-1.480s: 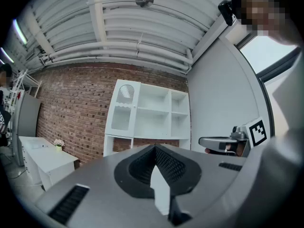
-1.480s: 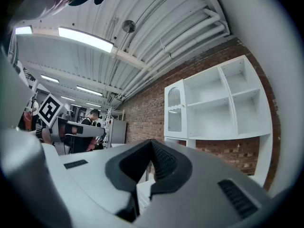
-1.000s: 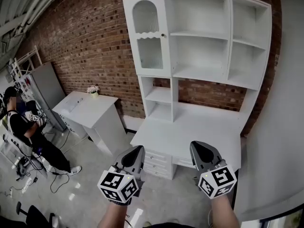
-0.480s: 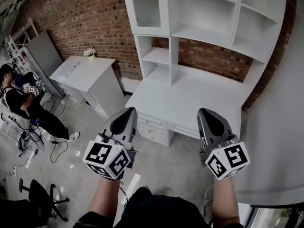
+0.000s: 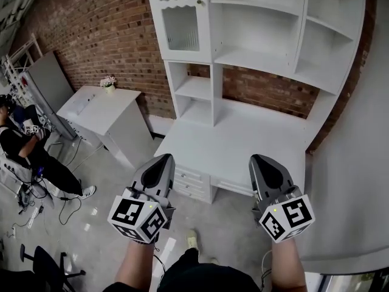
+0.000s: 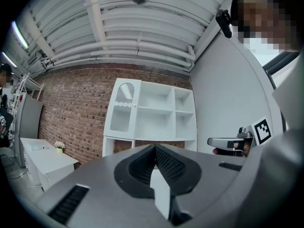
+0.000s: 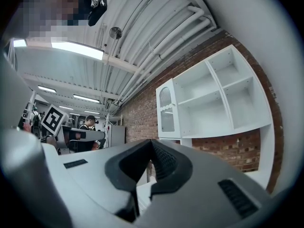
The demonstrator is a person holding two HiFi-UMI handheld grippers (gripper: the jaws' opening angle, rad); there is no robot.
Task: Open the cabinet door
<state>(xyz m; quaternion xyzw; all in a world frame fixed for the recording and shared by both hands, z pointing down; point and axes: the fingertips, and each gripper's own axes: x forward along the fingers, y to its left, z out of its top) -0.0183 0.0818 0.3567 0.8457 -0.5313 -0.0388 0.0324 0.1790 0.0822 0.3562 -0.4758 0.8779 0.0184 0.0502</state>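
Because the shut cabinet door (image 5: 180,26) lies well ahead, left gripper (image 5: 161,160) and right gripper (image 5: 262,162) are carried closed and empty.

A white desk (image 5: 243,142) on the grey floor (image 5: 91,224) carries a white shelf cabinet (image 5: 261,17)
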